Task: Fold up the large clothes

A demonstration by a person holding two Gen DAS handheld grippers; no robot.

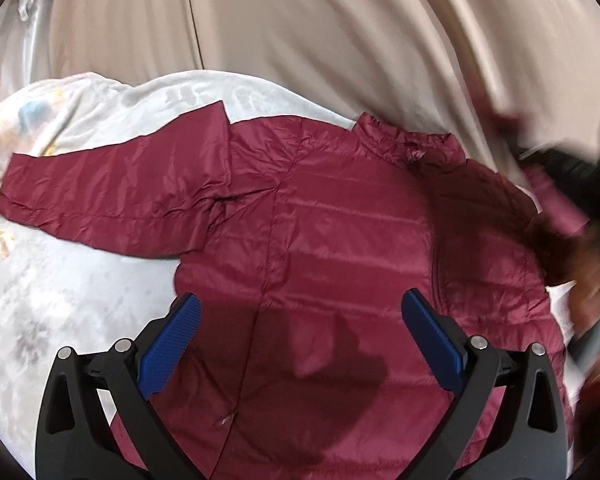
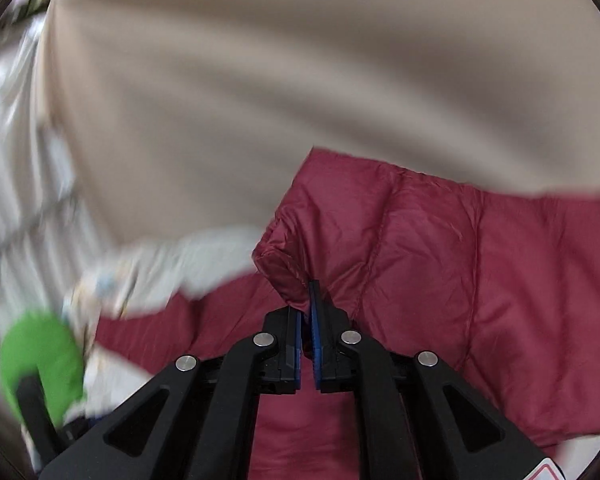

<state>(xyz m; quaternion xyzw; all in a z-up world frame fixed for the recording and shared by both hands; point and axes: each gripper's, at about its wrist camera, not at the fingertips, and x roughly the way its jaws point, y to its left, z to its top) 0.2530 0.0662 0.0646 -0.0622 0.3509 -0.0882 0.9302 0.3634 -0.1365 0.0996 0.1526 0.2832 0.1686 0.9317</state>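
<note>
A maroon puffer jacket (image 1: 332, 240) lies spread on a pale floral bedspread (image 1: 60, 280), collar toward the far side and its left sleeve (image 1: 112, 196) stretched out to the left. My left gripper (image 1: 300, 312) is open and empty, hovering over the jacket's lower body. My right gripper (image 2: 306, 300) is shut on the cuff of the jacket's right sleeve (image 2: 288, 268) and holds it lifted above the body. In the left wrist view the right gripper shows only as a dark blur (image 1: 580, 184) at the right edge.
Beige curtains (image 1: 300, 32) hang behind the bed. In the right wrist view, a green-gloved hand (image 2: 40, 360) on a black handle shows at lower left. The bedspread (image 2: 160, 272) shows blurred to the jacket's left.
</note>
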